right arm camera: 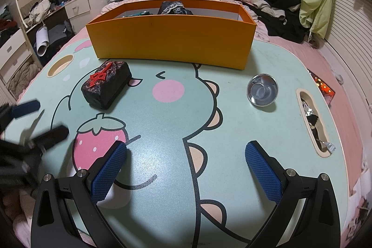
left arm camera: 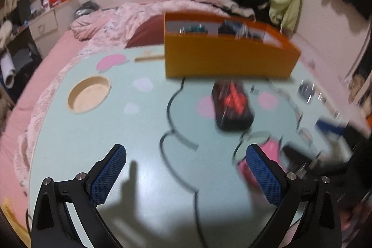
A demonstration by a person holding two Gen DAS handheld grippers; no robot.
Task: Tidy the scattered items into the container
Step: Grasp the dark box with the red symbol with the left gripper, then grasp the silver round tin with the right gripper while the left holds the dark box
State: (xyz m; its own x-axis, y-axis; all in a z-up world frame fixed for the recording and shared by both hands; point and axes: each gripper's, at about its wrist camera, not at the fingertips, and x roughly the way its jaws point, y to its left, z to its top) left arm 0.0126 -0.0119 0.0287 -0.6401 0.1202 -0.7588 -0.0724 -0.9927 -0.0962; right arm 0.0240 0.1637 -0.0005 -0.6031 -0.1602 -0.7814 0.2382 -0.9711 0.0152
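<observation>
- Bed (right arm camera: 309, 48), pink sheets; clothes heaped at the far end.
- Lap table (right arm camera: 232, 122), mint top with cartoon print, sits on the bed.
- Orange box (right arm camera: 172, 41) at the table's far edge; a teal thing and dark cloth inside, hard to identify.
- Black pouch (right arm camera: 107, 87) with red emblem, just before the box, left side.
- Glass bowl (right arm camera: 262, 90) on the right, apart from the pouch.
- Right gripper (right arm camera: 186, 169): jaws wide, empty, above the table.
- Left gripper (left arm camera: 186, 176): jaws wide, empty; view blurred.
</observation>
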